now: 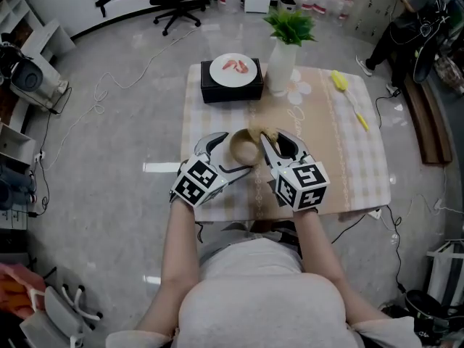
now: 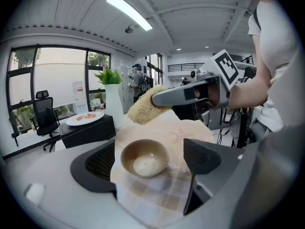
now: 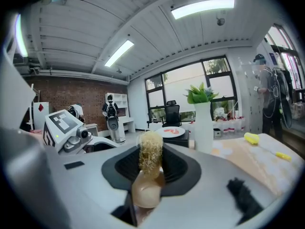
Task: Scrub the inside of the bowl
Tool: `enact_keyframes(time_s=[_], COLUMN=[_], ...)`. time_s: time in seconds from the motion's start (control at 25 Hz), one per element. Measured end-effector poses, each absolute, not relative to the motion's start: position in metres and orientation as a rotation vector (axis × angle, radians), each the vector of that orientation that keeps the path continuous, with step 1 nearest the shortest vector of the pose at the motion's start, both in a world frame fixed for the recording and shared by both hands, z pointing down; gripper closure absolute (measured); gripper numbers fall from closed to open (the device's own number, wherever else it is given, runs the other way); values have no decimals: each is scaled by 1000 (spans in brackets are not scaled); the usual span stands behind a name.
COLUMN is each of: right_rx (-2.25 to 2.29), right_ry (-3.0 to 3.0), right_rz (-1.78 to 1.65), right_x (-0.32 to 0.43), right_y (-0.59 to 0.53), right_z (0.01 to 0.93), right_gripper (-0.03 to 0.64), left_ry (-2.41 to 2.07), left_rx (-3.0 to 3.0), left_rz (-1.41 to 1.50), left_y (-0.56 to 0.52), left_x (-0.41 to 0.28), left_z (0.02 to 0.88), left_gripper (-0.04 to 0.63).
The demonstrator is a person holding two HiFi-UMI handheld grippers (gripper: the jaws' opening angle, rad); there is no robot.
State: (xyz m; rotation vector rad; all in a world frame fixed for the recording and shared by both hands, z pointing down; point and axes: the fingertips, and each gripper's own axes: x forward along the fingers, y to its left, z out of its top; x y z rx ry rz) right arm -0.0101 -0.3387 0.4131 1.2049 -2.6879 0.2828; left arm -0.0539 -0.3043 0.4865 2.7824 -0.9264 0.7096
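Note:
A tan bowl (image 1: 244, 149) stands upright on the checked tablecloth (image 1: 341, 158) near the table's front edge. My left gripper (image 1: 230, 155) is open, with one finger on each side of the bowl (image 2: 144, 157) and neither pad touching it. In the left gripper view the bowl's pale bottom shows between the dark pads (image 2: 101, 162). My right gripper (image 1: 277, 143) is shut on a straw-coloured loofah scrubber (image 1: 265, 132), held just above and to the right of the bowl's rim. The scrubber (image 2: 142, 110) sticks out past the right gripper's tips, and in the right gripper view the scrubber (image 3: 150, 157) rests against the pad.
At the table's back, a black box (image 1: 230, 89) carries a white plate (image 1: 232, 71) with red food. A white vase (image 1: 281, 67) with a green plant stands beside it. A yellow brush (image 1: 341, 80) lies at the right. A person (image 1: 406, 20) stands far right.

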Motion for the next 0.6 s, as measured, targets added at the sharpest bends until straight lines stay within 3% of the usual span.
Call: enact_keyframes(time_s=[0.6], right_rx=[1201], right_ry=[-2619], right_rz=[348], right_x=[-1], right_y=[-355], right_z=[447], right_gripper=[517], left_ry=[-763], left_rx=[2740], left_rz=[823], left_y=[-327], left_x=[-42], left_z=[540], left_gripper=[126])
